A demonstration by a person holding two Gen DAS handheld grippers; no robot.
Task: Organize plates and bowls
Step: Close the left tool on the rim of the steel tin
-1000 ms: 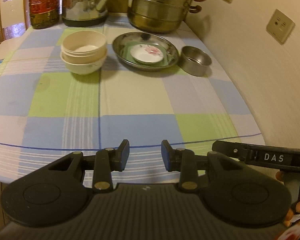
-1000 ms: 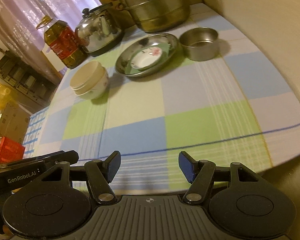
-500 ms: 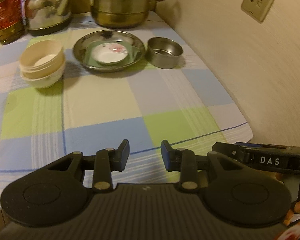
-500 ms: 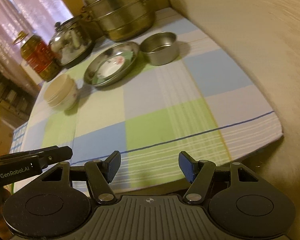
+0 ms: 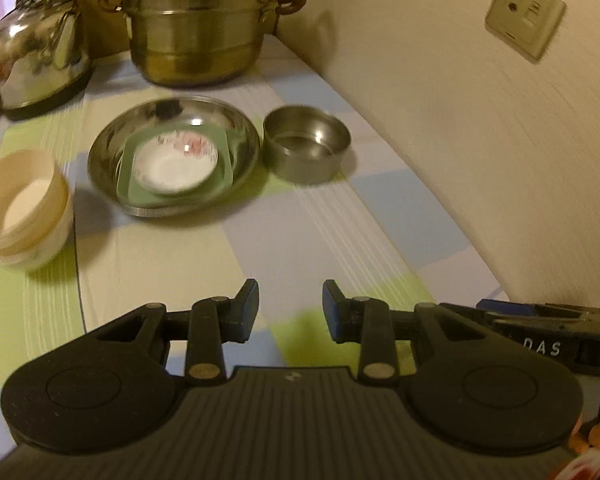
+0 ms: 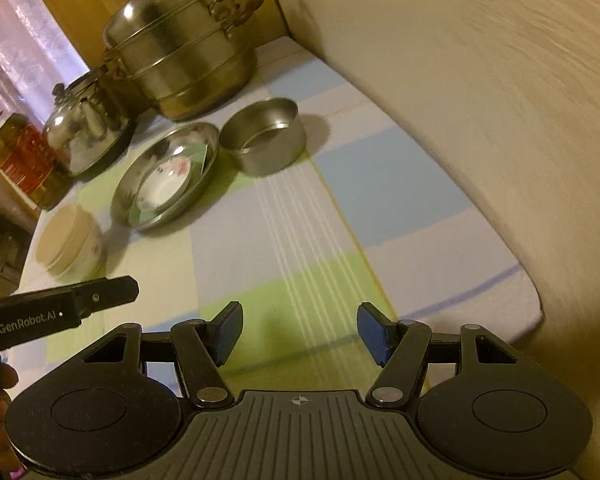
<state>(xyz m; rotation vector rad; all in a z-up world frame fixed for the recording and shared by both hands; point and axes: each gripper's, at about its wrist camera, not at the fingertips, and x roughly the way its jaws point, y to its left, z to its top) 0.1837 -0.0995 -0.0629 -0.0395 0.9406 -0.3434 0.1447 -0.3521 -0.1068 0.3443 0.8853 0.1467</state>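
Both claws I've pushed nearer: left gripper (image 5: 290, 306) and right gripper (image 6: 300, 332) gape empty, steel bowl (image 5: 306, 142) ahead.

My left gripper (image 5: 290, 310) and right gripper (image 6: 300, 334) are matt black, with blue pads, brass-coloured pivot screws, ribbed bases and white lettering.

We have brought both grippers forward over the checked surface (image 5: 300, 216). Our left gripper (image 5: 290, 312) has swung toward the wall, so the metal plate (image 5: 112, 148) and the small steel bowl (image 5: 306, 144) now sit closer ahead and the stacked cream bowls (image 5: 22, 204) have slid to the left edge. Our right gripper (image 6: 300, 334) now hangs above the cloth instead of short of its edge.
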